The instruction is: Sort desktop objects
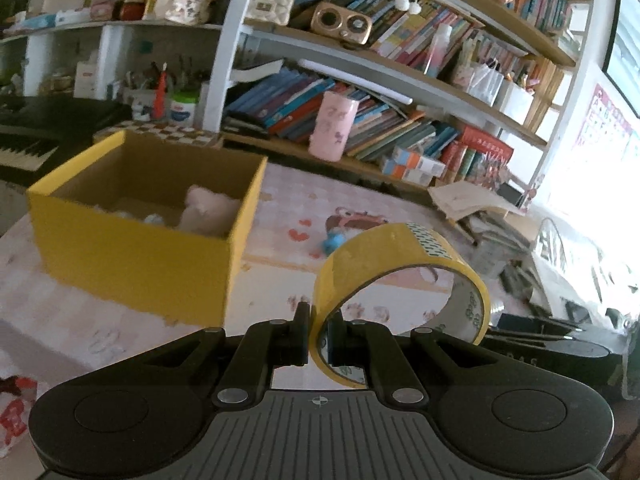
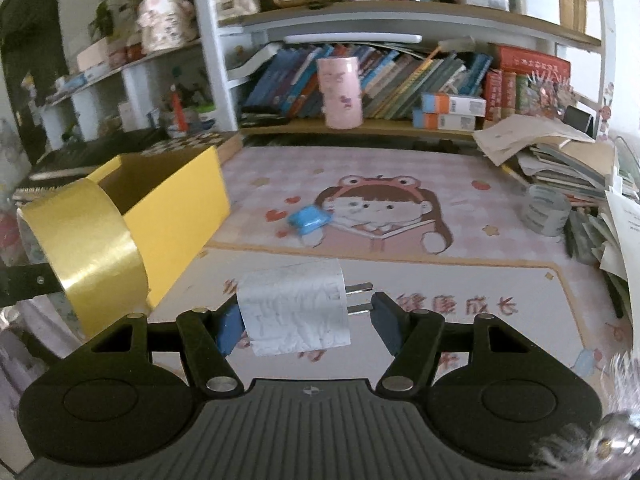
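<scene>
Cluttered bookshelves behind the pink desk mat (image 2: 400, 280). My left gripper (image 1: 319, 334) pinches the stiff, light tape roll (image 1: 400, 276) by its wall; right gripper (image 2: 306, 318) clamps the slick white charger (image 2: 294, 306). Yellow box (image 1: 136, 256) sits ahead-left.

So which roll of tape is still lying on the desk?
The clear grey roll of tape beside the paper pile. The yellow roll of tape is pinched in the left claw, lifted.
</scene>
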Action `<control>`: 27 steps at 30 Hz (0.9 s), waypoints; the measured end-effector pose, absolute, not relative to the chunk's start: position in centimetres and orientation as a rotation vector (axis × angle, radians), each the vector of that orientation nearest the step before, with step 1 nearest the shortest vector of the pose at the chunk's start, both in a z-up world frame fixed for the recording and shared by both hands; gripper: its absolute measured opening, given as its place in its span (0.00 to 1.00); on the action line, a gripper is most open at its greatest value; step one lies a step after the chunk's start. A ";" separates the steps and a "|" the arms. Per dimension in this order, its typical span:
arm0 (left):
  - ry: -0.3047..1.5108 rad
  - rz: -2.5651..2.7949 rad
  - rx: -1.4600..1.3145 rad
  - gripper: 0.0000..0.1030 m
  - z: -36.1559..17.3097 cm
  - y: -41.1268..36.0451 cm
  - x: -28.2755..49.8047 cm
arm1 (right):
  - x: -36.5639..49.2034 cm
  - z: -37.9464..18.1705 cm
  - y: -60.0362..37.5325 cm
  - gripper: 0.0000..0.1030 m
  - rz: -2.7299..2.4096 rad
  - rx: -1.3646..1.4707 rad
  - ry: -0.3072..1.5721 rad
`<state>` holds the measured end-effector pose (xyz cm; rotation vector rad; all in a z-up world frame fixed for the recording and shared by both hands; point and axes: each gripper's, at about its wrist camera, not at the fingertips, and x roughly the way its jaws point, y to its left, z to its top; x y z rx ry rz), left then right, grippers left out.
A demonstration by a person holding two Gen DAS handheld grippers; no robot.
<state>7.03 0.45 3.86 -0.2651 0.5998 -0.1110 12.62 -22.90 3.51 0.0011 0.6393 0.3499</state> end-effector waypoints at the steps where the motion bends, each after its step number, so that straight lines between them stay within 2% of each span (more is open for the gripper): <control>1: 0.603 -0.111 -0.264 0.06 3.7 0.8 6.4 | 11.9 3.5 -22.2 0.61 0.358 -0.007 0.638; 13: 0.612 -0.054 -0.281 0.06 2.9 5.8 1.0 | 6.3 2.6 -15.4 0.61 0.472 -0.074 0.657; 27: 0.600 0.037 -0.300 0.06 2.6 10.0 -2.4 | 4.1 2.7 -11.1 0.61 0.556 -0.091 0.649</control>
